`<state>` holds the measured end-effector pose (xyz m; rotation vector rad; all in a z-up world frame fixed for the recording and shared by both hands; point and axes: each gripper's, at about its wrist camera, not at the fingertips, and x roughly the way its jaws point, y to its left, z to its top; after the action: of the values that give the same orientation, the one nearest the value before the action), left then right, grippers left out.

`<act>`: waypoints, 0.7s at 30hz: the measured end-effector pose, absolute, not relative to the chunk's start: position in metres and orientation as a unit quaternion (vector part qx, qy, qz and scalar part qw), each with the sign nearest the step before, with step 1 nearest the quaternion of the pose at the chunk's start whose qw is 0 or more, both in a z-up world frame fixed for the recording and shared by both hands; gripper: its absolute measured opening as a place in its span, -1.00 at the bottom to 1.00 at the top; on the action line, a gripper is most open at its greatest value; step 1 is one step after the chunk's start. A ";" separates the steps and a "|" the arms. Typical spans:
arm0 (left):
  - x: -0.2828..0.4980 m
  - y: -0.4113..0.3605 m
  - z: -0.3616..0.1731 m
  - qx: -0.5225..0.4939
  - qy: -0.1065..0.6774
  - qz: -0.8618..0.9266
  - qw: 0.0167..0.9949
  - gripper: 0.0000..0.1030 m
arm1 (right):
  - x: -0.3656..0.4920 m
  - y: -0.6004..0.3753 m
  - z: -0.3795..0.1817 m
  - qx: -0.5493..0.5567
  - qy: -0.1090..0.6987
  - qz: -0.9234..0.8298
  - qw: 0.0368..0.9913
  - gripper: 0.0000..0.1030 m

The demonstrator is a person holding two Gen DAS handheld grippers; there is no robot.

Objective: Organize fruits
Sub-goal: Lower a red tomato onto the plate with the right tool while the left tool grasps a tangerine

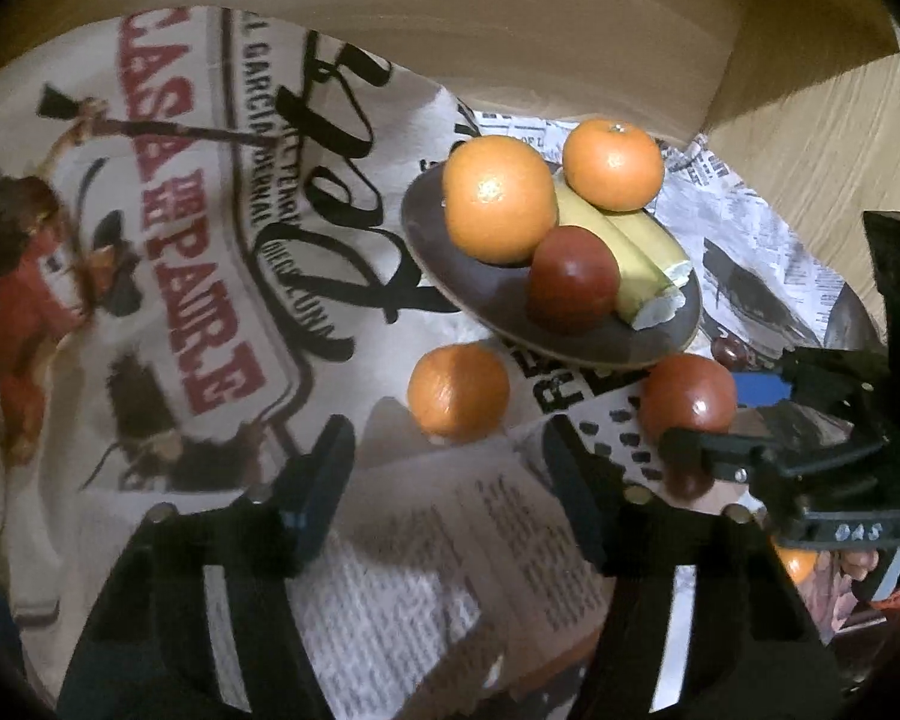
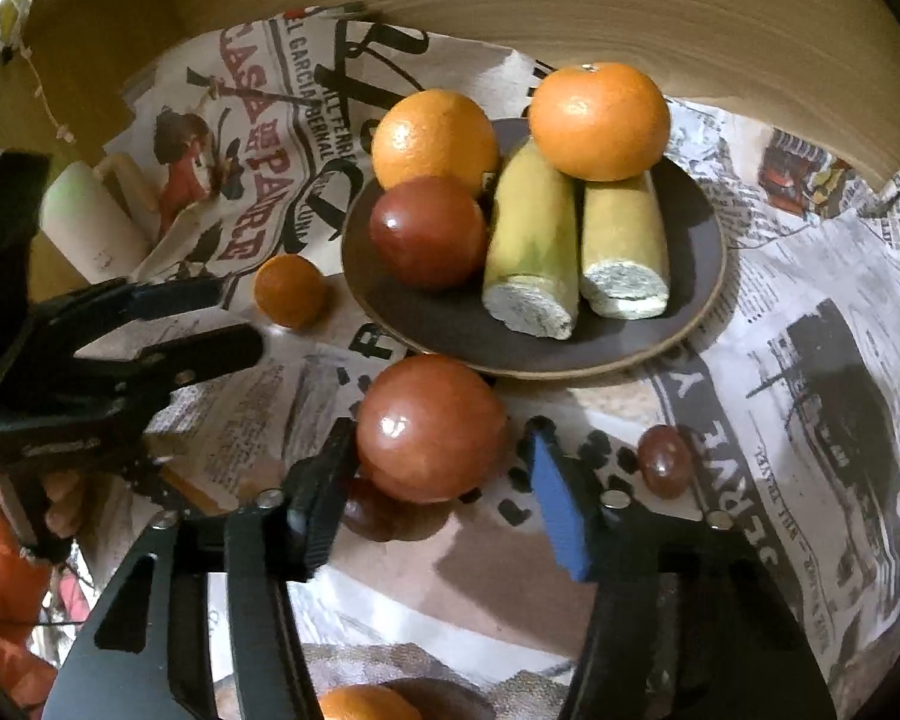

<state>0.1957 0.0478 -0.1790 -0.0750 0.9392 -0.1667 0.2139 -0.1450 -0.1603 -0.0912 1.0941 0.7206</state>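
Dim warm light, glare spots on fruit, fisheye-warped dark blurred edges.

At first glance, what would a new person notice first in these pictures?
The dark plate piled with two oranges, a red apple and two cut banana pieces stands out on the printed newspaper cover. Nearer, the right gripper is open around a second red apple, and a small orange lies left of the plate.

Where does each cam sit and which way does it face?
Left wrist: on the left gripper, looking along its open fingers at the plate and a loose orange; right gripper at right edge.
Right wrist: on the right gripper, its open fingers flanking a red fruit; left gripper at left edge.
Shared: plate, both loose fruits, newspaper.
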 end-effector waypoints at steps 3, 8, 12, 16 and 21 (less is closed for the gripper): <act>0.205 0.045 -0.183 -0.034 0.458 -0.083 0.885 0.10 | 0.213 -0.143 -0.160 -0.044 0.508 0.337 0.791 -0.11; 0.216 0.047 -0.188 -0.037 0.466 -0.074 0.881 -0.06 | 0.213 -0.141 -0.161 -0.046 0.505 0.338 0.792 -0.12; 0.219 0.051 -0.190 -0.053 0.471 -0.076 0.877 -0.23 | 0.213 -0.143 -0.160 -0.040 0.505 0.341 0.792 -0.13; 0.217 0.053 -0.188 -0.061 0.469 -0.079 0.878 -0.26 | 0.210 -0.150 -0.154 -0.033 0.498 0.345 0.795 -0.13; 0.208 0.053 -0.180 -0.061 0.459 -0.077 0.883 -0.27 | 0.211 -0.160 -0.145 -0.026 0.487 0.343 0.803 -0.13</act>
<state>0.2084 0.0534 -0.1804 -0.1273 0.9559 -0.1607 0.2114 -0.1597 -0.1452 -0.0549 1.0446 0.7342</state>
